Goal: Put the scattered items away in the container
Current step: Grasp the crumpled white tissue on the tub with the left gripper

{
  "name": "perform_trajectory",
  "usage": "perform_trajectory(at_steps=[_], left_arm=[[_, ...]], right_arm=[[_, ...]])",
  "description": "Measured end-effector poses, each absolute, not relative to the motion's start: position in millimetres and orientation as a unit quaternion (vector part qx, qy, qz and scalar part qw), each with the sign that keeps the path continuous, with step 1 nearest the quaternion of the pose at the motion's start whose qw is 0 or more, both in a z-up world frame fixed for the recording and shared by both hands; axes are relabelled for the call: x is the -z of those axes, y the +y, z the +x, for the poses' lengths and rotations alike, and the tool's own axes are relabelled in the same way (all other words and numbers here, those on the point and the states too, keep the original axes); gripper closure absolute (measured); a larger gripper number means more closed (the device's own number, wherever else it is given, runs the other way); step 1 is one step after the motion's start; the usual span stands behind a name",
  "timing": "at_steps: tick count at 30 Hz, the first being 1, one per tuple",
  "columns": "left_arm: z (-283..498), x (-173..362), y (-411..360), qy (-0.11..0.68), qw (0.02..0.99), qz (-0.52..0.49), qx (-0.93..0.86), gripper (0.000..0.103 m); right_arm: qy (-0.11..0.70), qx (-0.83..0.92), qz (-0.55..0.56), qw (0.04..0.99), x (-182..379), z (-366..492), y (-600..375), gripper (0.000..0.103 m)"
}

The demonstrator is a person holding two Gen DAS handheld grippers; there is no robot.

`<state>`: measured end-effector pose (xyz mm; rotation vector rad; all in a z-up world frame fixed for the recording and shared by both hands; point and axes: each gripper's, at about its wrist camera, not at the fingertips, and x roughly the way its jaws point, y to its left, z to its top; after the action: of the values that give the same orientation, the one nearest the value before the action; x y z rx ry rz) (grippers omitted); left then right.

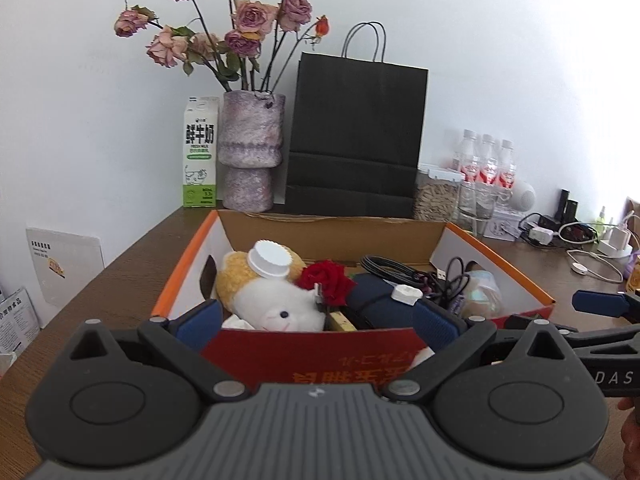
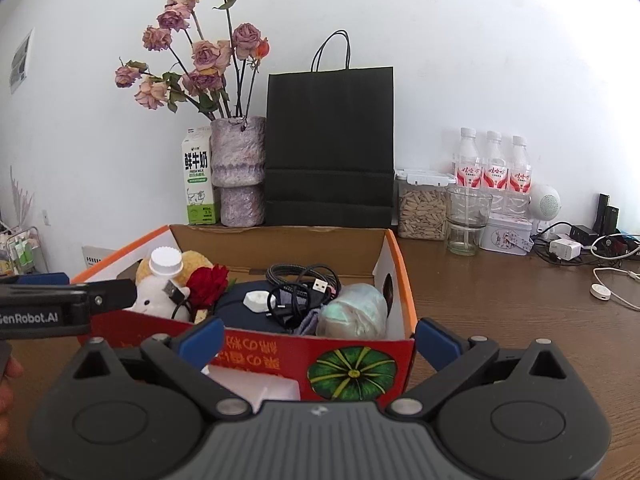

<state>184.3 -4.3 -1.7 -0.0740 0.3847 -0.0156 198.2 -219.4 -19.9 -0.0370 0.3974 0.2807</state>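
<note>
Presently: open orange-rimmed cardboard box (image 2: 404, 280) held plush toy (image 2: 154, 294), black cables (image 2: 300, 280). Left gripper (image 1: 316, 318), right gripper (image 2: 318, 340) before it, fingers apart, empty. Risk: snagging cables, tipping box.

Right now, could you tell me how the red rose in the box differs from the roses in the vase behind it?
The red rose is a vivid red single bloom, while the vase roses are faded pink and purple and look dried. The red rose lies low among the box's contents beside the plush toy; the vase roses stand upright on long stems in the mottled vase. Both are roses in full bloom shape.
</note>
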Motion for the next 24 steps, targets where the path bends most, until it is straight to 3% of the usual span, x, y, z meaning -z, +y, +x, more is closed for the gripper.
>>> perform_trajectory(at_steps=[15,19,22,24], left_arm=[[201,18,-53,0.252,0.966,-0.034,0.051,0.001],[204,20,-53,0.265,0.961,-0.050,0.057,0.010],[206,22,-52,0.274,0.958,-0.061,0.062,0.023],[206,22,-52,0.279,0.956,-0.063,0.068,0.039]], right_arm=[[0.224,-0.125,-0.042,0.966,33,203,-264,0.001],[0.229,-0.128,-0.038,0.964,37,205,-266,0.001],[0.231,-0.136,-0.034,0.963,37,206,-266,0.001],[0.229,-0.137,-0.036,0.963,37,205,-265,0.001]])
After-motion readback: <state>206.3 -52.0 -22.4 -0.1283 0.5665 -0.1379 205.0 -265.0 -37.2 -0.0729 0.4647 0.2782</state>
